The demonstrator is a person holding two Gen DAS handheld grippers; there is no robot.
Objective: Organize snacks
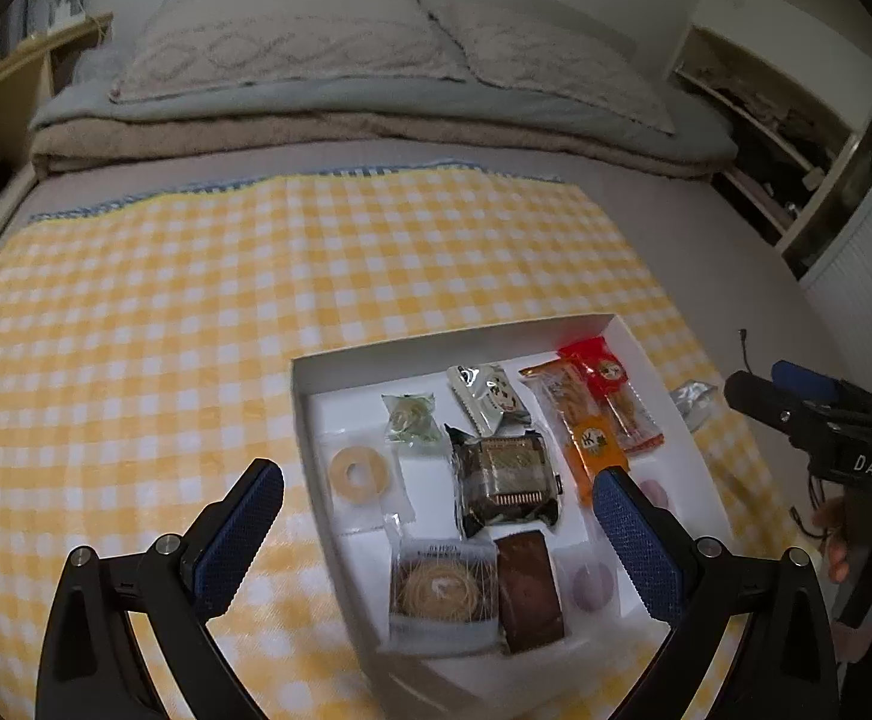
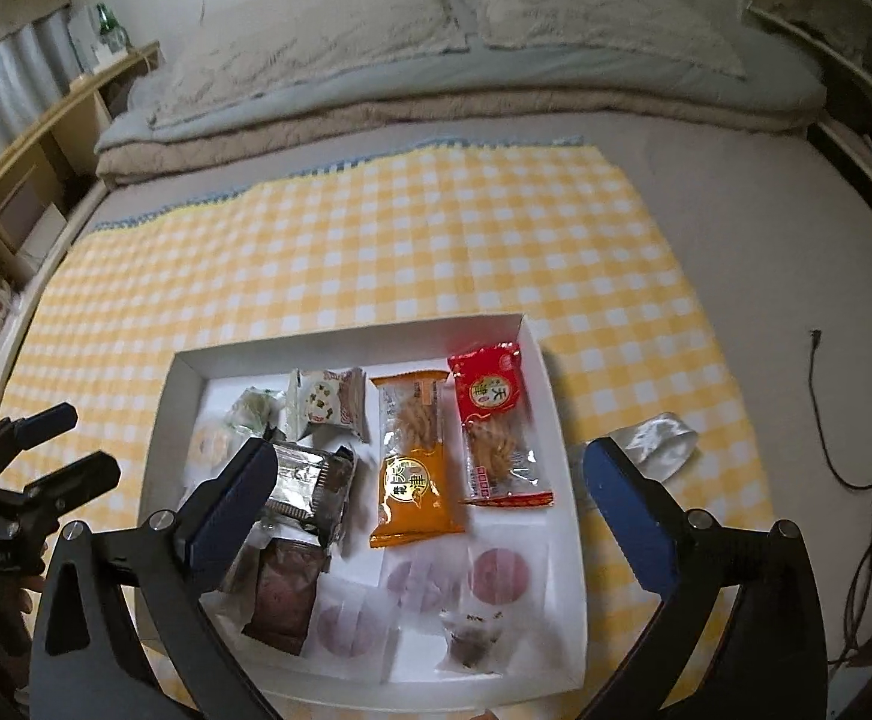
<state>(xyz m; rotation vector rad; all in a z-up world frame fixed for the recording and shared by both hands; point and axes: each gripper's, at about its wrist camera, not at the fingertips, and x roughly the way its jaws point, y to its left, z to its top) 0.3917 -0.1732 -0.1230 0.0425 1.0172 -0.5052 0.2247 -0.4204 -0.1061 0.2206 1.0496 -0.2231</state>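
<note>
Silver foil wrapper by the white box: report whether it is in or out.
Out. The crumpled silver foil wrapper lies on the yellow checked cloth, beyond the shallow white cardboard box's right wall.

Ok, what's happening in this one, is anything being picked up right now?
Nothing is held. A person has a tool in each hand above a white box of wrapped snacks on a yellow checked cloth spread over a bed. The left tool and right tool are both wide open and empty. One silver wrapper lies on the cloth outside the box, to its right.
</note>
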